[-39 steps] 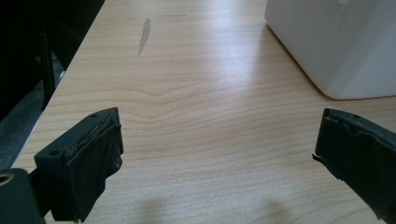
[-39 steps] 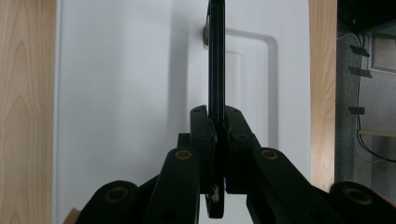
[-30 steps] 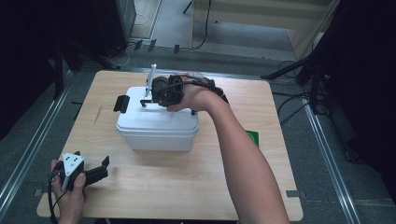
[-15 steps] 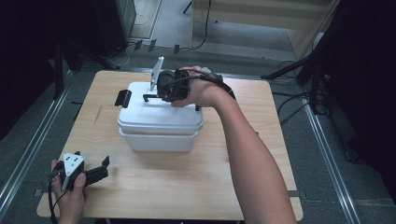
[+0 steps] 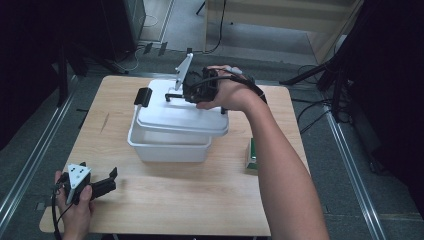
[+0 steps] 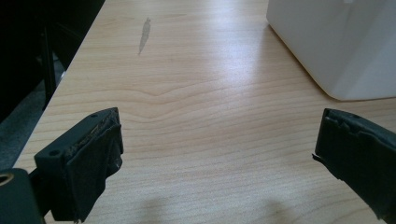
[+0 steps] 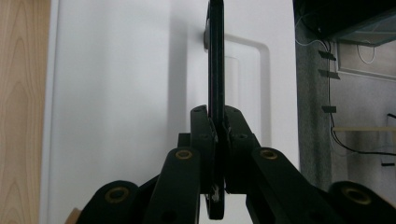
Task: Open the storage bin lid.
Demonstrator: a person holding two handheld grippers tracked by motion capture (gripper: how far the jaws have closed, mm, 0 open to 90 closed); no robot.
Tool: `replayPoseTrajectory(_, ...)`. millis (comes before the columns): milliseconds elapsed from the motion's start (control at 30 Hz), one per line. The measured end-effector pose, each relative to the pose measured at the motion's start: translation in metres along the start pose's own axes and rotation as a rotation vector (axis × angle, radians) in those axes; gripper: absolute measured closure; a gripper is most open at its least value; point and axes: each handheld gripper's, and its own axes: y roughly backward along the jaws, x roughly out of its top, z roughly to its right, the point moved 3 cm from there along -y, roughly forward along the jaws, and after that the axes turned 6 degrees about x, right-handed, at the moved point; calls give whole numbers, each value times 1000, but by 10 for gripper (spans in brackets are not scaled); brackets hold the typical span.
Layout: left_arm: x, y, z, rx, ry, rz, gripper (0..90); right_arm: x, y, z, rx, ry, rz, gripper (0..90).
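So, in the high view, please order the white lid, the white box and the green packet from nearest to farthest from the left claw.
From the left claw:
1. White box, up and to its right.
2. White lid, raised over the box by the right claw.
3. Green packet, near the table's right edge.

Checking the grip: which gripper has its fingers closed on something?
The right gripper, clamped on the white lid's black handle; the left gripper gapes above bare table.

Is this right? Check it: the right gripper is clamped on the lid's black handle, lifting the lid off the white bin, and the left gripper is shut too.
Not quite: the left gripper is open, its jaws wide apart over bare table in the left gripper view. The rest stands.
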Motion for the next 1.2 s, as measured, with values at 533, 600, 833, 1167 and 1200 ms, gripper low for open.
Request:
replayPoseTrajectory(533, 0, 0, 0, 4, 4, 3, 16, -48, 26, 12, -55, -71, -28, 857)
replayPoseTrajectory(600, 0, 0, 0, 3, 3, 2, 16, -56, 31, 15, -59, -81, -30, 857)
replayPoseTrajectory(833, 0, 0, 0, 3, 5, 4, 16, -75, 40, 19, -79, -104, -38, 857)
replayPoseTrajectory(1167, 0, 0, 0, 6, 3, 5, 16, -103, 49, 23, -102, -147, -57, 857)
replayPoseTrajectory(1200, 0, 0, 0, 7, 3, 5, 16, -109, 50, 25, -107, -155, -62, 857)
